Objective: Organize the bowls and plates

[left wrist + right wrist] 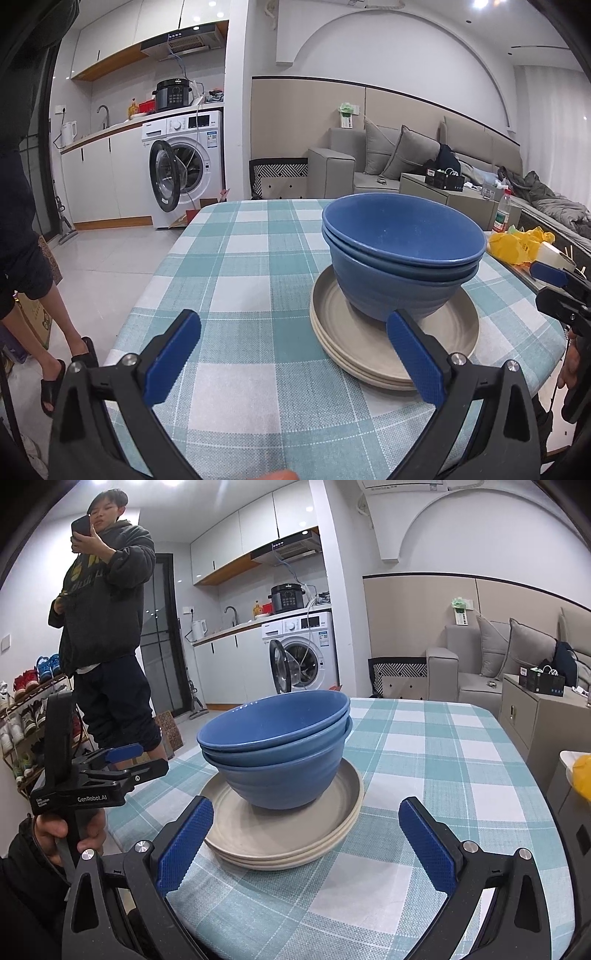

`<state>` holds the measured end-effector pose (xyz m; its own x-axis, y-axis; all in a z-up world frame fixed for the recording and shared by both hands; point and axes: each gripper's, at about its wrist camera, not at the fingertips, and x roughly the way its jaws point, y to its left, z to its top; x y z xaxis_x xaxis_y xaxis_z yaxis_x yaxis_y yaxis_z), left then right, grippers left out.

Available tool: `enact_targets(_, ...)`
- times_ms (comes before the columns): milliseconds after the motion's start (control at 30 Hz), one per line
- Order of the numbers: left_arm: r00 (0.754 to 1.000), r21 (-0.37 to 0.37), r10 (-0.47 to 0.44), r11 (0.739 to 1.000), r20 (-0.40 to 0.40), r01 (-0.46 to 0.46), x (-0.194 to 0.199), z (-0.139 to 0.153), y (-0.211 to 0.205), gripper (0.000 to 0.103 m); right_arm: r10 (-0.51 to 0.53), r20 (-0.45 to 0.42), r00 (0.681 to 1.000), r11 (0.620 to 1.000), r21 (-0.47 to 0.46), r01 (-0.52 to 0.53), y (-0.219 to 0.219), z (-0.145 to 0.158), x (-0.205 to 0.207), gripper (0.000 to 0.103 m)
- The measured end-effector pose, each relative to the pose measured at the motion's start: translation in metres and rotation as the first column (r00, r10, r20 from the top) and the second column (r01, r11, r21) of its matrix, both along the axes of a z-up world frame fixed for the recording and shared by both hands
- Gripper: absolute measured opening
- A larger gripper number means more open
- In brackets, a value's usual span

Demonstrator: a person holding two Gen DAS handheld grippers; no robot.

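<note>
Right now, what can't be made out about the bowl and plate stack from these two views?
- Exact plate count: in both views the blue bowls cover the beige plates; only stacked rims show.
- Plates' near edge, left wrist view: hidden behind a finger of the left gripper.
- Lower bowls' insides: hidden by the nested top bowl.

Bare checked tablecloth lies open around the stacked bowls on plates; yellow bag crowds one edge.

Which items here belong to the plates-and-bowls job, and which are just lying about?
Job items:
stacked blue bowls
beige plates under them
left gripper, open
right gripper, open

Lying about:
yellow bag
plastic bottle
checked tablecloth
</note>
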<state>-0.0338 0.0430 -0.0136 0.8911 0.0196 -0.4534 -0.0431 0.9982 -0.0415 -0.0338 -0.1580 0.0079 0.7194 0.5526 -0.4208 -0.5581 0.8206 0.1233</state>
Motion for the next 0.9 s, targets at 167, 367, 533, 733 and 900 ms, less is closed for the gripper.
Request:
enact_targets(167,1.000,0.006,0.000,1.000,0.006,0.000,-0.0010,0.0011,-0.0011,0.102,-0.003,0.006,1.000,1.000,0.006,0.003,-0.0031,0.0004,0.0012,0.102)
enact_targets(367,1.000,0.000,-0.001,1.000,0.006,0.001,-0.0016,0.0009,-0.0007,0.102,0.013,0.023,1.000,1.000,-0.014,-0.012,0.0002,0.0041,0.0050,0.102)
enact_targets(533,1.000,0.001,0.001,1.000,0.010,-0.001,-0.0041,0.0021,-0.0013,0.102,0.021,0.022,1.000,1.000,-0.018,-0.020,0.0013,0.0021,0.0039,0.102)
enact_targets(733,1.000,-0.002,-0.001,1.000,0.012,0.001,-0.0045,0.0026,-0.0018,0.102,0.030,0.026,0.999,0.999,-0.024,-0.029,0.0034,0.0013,0.0029,0.102)
enact_targets(900,1.000,0.004,-0.001,1.000,0.014,0.001,-0.0040,0.0020,-0.0030,0.102,0.035,0.031,0.999,0.999,-0.018,-0.034,0.0012,0.0029,0.0020,0.102)
